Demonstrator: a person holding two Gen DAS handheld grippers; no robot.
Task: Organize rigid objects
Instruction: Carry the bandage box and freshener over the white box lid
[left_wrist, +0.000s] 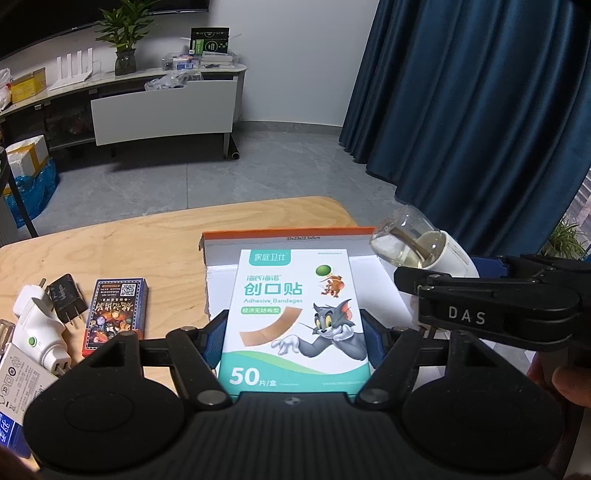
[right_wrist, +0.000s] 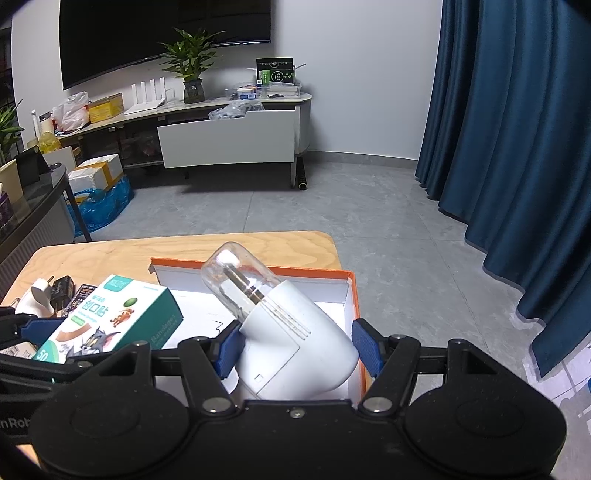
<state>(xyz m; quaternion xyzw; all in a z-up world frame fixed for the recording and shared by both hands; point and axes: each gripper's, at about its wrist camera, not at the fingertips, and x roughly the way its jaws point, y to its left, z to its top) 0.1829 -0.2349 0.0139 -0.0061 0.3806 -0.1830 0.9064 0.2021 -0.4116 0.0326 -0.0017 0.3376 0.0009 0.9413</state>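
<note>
**Both grippers carrying items over the orange-rimmed box**

Left gripper (left_wrist: 293, 341): jaws are closing narrow on the bandage box (left_wrist: 293, 321), blue pads pressing both long sides near its lower half. The box is standing face-up toward the camera, its top end reaching forward past the jaws and over the white floor of the open cardboard box (left_wrist: 284, 236), which is lying just ahead of the jaws on the bench (left_wrist: 147, 240).

Right gripper (right_wrist: 297, 349): jaws are sitting moderately wide around the white plug-in vaporizer (right_wrist: 295, 350). The left pad is touching its body; on the right pad, contact is hard to tell, maybe a thin gap. Its clear bottle (right_wrist: 236, 280) is tilting forward and left from the jaws, a little liquid inside. It is hanging above the cardboard box's interior, near the right wall.

Only in the left wrist view: items lying left of the left jaws on the bench – a dark card pack (left_wrist: 116, 317), a black charger (left_wrist: 68, 297), a white plug adapter (left_wrist: 38, 332) with a green dot, and a white labelled box at the frame edge, partly cut off. The right gripper is showing side-on at the right, with the vaporizer bottle ahead of it.

Only in the right wrist view: the cardboard box's right wall and far corner, plus the bandage box's teal side panel, left of the right jaws. The card pack and chargers are mostly hidden behind the bandage box here.
</note>
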